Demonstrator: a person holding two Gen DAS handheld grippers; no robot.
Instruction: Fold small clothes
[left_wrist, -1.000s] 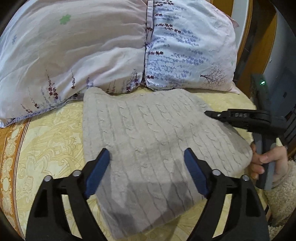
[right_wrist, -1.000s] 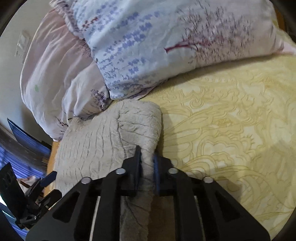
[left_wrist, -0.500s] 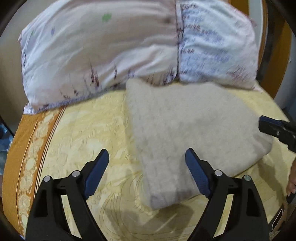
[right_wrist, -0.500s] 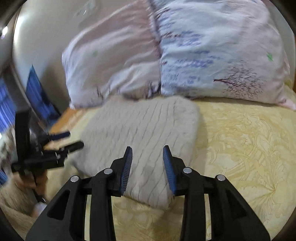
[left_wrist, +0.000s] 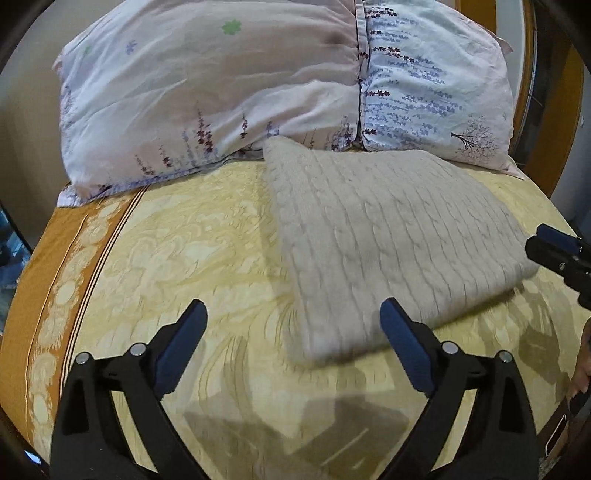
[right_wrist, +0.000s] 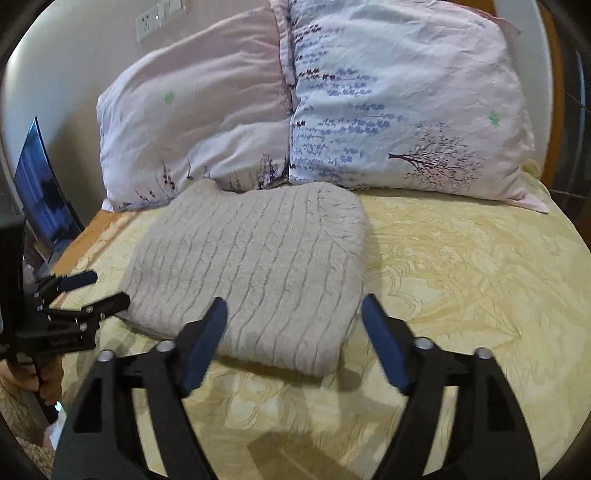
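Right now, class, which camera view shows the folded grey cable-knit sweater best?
The right wrist view: the folded grey cable-knit sweater lies near centre, its outline almost fully visible. The left wrist view shows it off-centre, near edge blurred.

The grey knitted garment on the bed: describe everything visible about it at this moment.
The grey knitted garment is a soft, thick cable-knit piece, folded into a compact, roughly rectangular bundle. It lies flat on the yellow patterned bedspread, its far edge close to the two floral pillows. Neither the left gripper nor the right gripper touches it; both are open.

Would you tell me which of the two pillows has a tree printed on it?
The pale blue pillow; the pink pillow beside it carries only flower sprigs.
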